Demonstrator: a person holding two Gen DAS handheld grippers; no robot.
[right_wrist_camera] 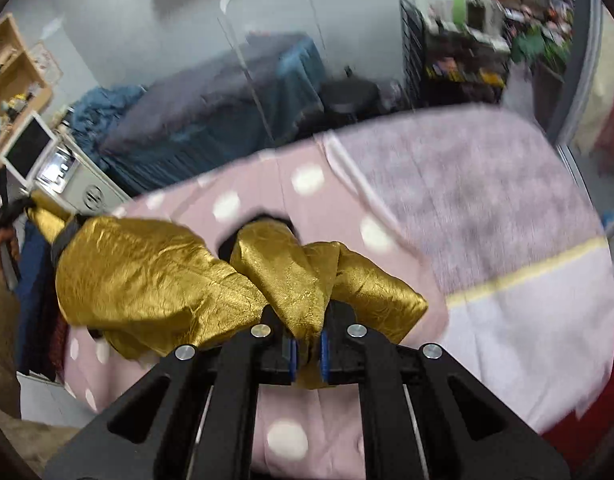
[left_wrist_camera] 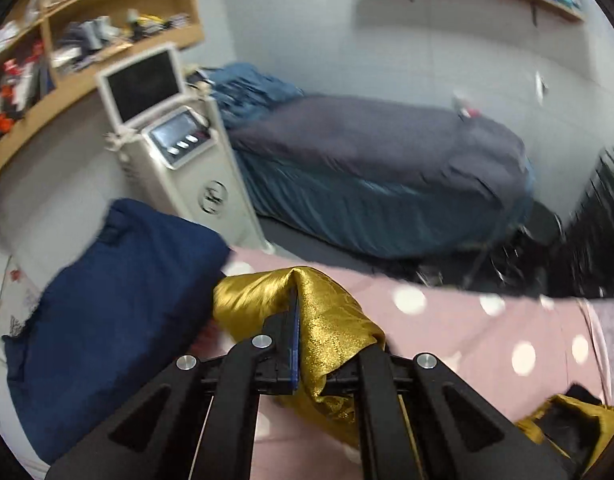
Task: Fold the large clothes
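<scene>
Overhead, a gold garment (right_wrist_camera: 147, 276) is held stretched above a pink dotted bedspread (right_wrist_camera: 307, 184).
Its fabric is clamped by the left gripper (left_wrist_camera: 297, 312) and the right gripper (right_wrist_camera: 307, 344), both closed tight on it. A navy cloth (left_wrist_camera: 119, 300) is seen beside the bedspread.

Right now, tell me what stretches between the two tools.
The gold garment spans the gap, both tools clamped on it: the right tool close up, the left tool at far left. The right wrist view shows it.

A grey wall (left_wrist_camera: 387, 40) stands behind a low bed (left_wrist_camera: 367, 168). Wooden shelves (left_wrist_camera: 87, 20) hold many small things.
</scene>
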